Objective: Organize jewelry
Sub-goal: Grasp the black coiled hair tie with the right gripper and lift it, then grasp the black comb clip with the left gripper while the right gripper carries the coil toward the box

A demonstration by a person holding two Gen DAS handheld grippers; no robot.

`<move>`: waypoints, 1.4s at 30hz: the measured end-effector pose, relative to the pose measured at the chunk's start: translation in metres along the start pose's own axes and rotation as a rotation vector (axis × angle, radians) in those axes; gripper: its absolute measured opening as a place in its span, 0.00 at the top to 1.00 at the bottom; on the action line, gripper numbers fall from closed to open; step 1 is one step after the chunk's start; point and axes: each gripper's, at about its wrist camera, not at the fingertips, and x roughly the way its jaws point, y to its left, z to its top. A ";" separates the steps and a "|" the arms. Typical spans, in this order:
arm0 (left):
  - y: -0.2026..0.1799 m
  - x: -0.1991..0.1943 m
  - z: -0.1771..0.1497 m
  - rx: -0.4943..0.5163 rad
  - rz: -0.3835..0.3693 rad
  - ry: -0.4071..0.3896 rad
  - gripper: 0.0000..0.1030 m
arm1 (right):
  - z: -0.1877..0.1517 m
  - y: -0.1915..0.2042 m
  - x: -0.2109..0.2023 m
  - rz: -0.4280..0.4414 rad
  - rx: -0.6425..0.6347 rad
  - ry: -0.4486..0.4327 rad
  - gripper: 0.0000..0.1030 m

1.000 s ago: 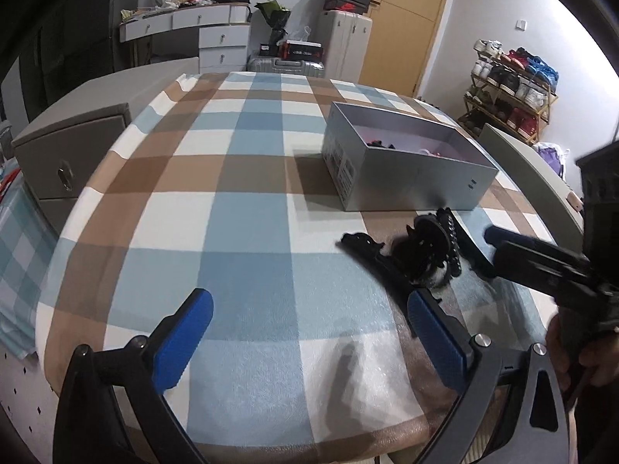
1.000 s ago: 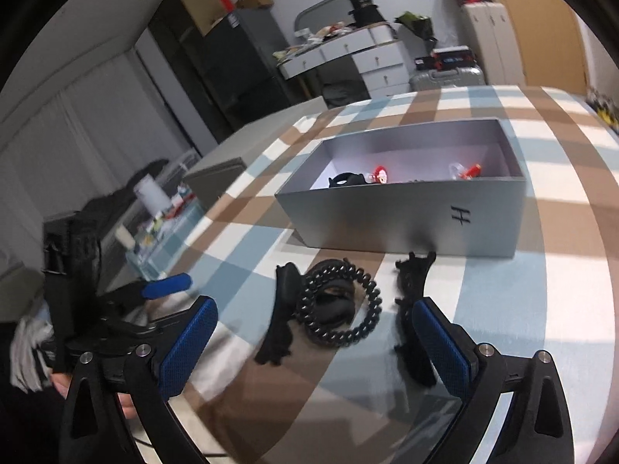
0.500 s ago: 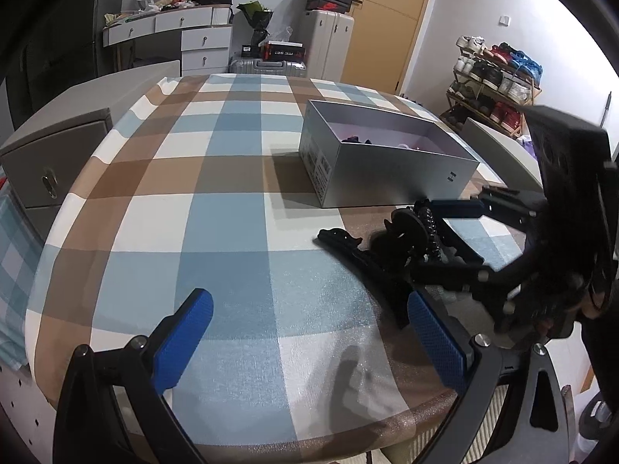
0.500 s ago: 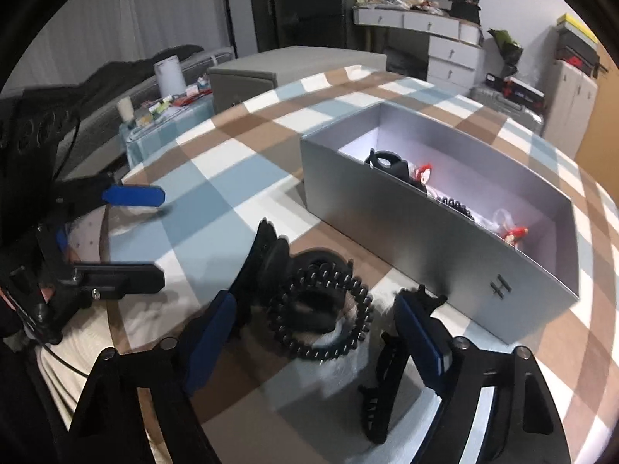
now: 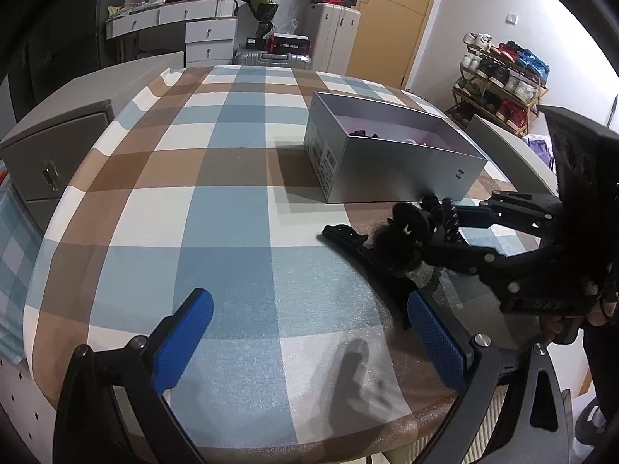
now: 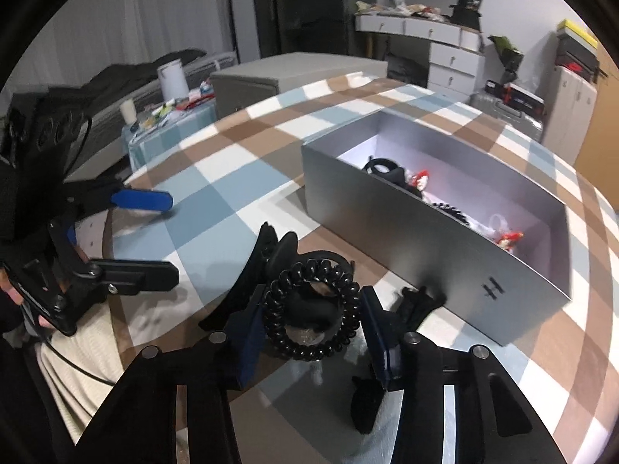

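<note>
The open grey rectangular cardboard box [image 6: 445, 247] on the checked blue, brown and white tablecloth [image 5: 216, 208] is the sorting place: small red-and-white ornaments and dark hair ties already lie inside it, so what is left outside sits just in front of its long wall, within easy reach. There the right gripper [image 6: 311, 323] has just been closing around the black spiral coil hair tie [image 6: 309, 309], its blue pads now squeezing the ring's two sides, a grip suited to lifting it into the box. The black plastic claw clips [image 6: 247, 274] lie beside that wall too. The left gripper [image 5: 305, 342] hangs spread and empty, farther from the box.
</note>
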 end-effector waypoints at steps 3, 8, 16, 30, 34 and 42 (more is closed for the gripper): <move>-0.002 0.000 0.000 0.008 0.003 0.001 0.04 | -0.003 -0.001 -0.008 0.006 0.022 -0.022 0.57; -0.002 0.001 0.000 -0.016 -0.001 0.016 0.04 | -0.009 -0.002 -0.025 0.005 0.069 -0.066 0.58; -0.016 0.010 0.009 -0.013 -0.018 0.042 0.05 | -0.026 -0.007 -0.058 -0.001 0.220 -0.181 0.62; -0.049 0.052 0.022 0.103 0.117 0.148 0.05 | -0.055 -0.018 -0.090 -0.055 0.358 -0.284 0.65; -0.050 0.048 0.021 0.126 0.117 0.154 0.20 | -0.059 -0.018 -0.089 -0.043 0.371 -0.283 0.65; -0.038 0.025 0.009 0.175 0.080 0.162 0.76 | -0.057 -0.014 -0.086 -0.027 0.362 -0.286 0.64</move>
